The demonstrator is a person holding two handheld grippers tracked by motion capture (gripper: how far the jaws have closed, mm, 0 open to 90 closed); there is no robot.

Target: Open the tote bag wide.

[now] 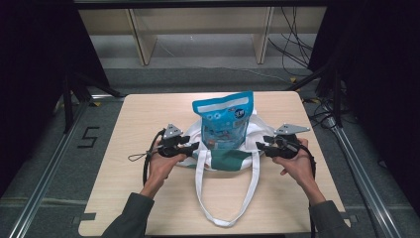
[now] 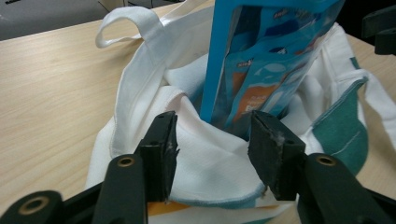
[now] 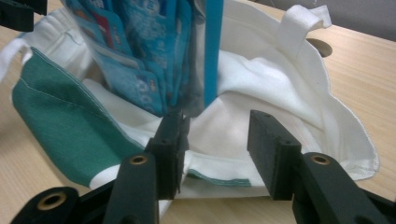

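Note:
A blue snack pouch (image 1: pixel 227 121) stands upright inside a white tote bag with a green panel (image 1: pixel 225 159) at the middle of the table. My left gripper (image 1: pixel 195 145) is at the bag's left rim, my right gripper (image 1: pixel 258 145) at its right rim. In the left gripper view the gripper (image 2: pixel 212 135) is open, with white bag cloth (image 2: pixel 210 158) lying loose between the jaws and the pouch (image 2: pixel 261 60) just behind. In the right gripper view the gripper (image 3: pixel 217 135) is open over the white rim (image 3: pixel 224 154), beside the pouch (image 3: pixel 140 51).
The light wooden table (image 1: pixel 148 114) has bare surface on both sides of the bag. One white handle loop (image 1: pixel 223 218) trails toward the near edge. Dark curtains, rails and cables surround the table; shelving stands behind it.

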